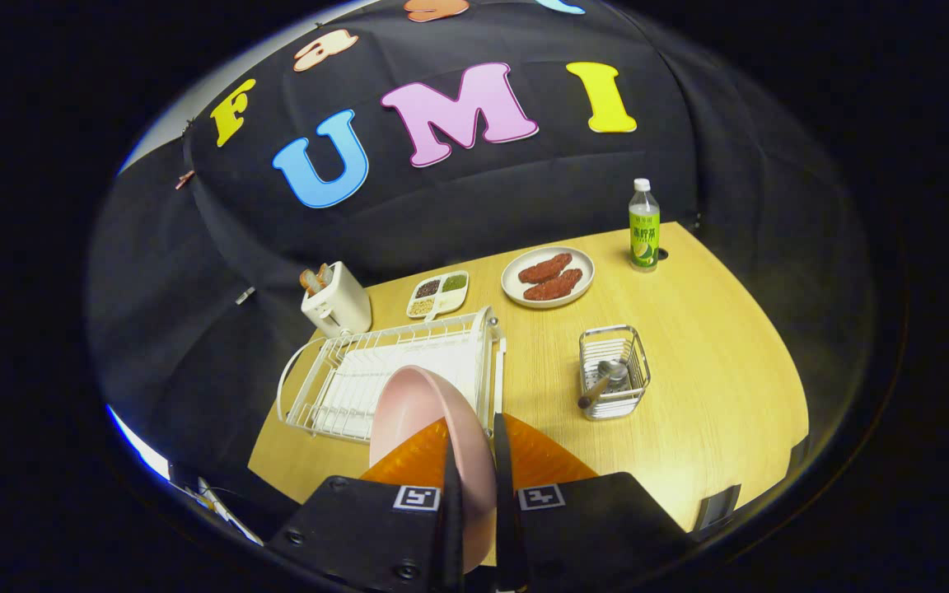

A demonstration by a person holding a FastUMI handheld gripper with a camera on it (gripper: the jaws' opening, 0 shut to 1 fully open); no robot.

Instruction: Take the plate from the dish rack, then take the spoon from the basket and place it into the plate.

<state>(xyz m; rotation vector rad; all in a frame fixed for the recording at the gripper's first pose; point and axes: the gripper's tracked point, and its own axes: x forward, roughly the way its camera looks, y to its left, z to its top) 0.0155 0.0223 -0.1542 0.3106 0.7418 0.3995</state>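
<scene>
My gripper (474,428) is shut on the rim of a pink plate (421,412), which stands on edge between the fingers and hangs above the near right corner of the white wire dish rack (334,371). The plate hides part of the rack behind it. To the right of the rack, a small wire basket (614,372) stands on the wooden table with a spoon (606,380) lying in it, bowl up and handle pointing toward me. The basket sits ahead and to the right of the fingers.
Behind the rack stand a white toaster (336,303) and a divided dish of seeds (438,294). Farther back are a white plate with brown food (548,277) and a green-labelled bottle (644,226). Bare tabletop (713,387) lies right of the basket.
</scene>
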